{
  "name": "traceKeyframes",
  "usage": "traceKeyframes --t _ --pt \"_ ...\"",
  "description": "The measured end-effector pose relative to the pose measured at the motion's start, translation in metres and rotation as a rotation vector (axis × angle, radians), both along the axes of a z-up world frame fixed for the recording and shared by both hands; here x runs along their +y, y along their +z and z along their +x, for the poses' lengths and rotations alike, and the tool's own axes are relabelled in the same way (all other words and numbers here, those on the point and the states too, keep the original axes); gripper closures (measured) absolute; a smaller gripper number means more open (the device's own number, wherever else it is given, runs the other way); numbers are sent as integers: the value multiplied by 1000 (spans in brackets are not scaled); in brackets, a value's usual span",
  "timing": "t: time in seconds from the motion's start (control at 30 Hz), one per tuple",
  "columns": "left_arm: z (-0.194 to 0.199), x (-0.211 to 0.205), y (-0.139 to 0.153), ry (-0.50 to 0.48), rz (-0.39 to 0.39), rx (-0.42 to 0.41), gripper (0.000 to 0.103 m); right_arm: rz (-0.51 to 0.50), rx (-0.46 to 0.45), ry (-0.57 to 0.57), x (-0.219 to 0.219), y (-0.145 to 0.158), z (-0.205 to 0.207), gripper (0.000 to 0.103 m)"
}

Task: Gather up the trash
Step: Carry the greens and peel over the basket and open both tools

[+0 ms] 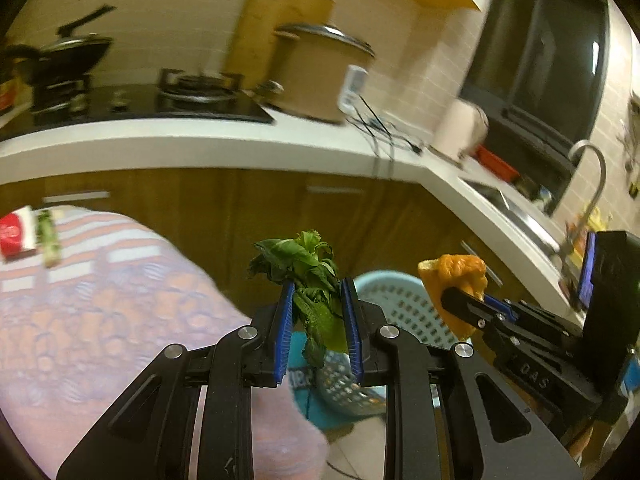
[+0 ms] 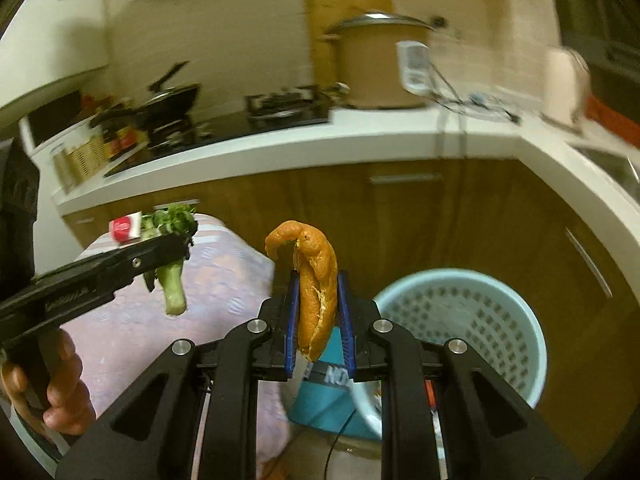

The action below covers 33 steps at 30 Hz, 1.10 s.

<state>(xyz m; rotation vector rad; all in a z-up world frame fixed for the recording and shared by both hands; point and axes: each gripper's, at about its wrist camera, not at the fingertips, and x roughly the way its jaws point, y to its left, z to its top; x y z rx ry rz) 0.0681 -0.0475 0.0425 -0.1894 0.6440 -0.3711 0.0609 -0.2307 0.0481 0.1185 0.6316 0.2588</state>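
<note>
My left gripper is shut on a wilted green vegetable, held in the air past the table edge. The same vegetable shows in the right wrist view, stalk hanging down. My right gripper is shut on an orange peel, also seen in the left wrist view. A light blue perforated trash basket stands on the floor just right of and below both grippers; it also shows in the left wrist view.
A table with a patterned pink cloth lies at the left, with a red-and-white packet and a green stalk on it. A white kitchen counter with stove, pots and sink runs behind. Brown cabinets stand below it.
</note>
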Motion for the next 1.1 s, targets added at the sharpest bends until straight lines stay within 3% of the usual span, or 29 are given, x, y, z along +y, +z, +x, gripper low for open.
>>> traceKeyframes --t 0.33,0.5,0.73,0.77,0.8,0.87,1.1 --pt "30 -74 -32 -141 24 109 81 73 129 -144 -85 -44 11 87" --pt "40 -114 -50 -204 60 150 81 97 210 -181 -105 -70 20 85" --pt "56 -135 -71 -219 74 197 80 120 277 -212 -119 -90 29 84" --pt "57 -137 -74 -217 82 199 76 121 288 -218 -121 -93 31 83" --pt "58 -137 -75 -215 90 203 60 135 306 -224 -124 -97 33 80" --pt "58 -137 -76 -203 97 199 46 155 326 -231 -129 -101 34 73" --pt "60 -127 -74 -183 80 205 46 152 311 -247 -134 -98 30 64"
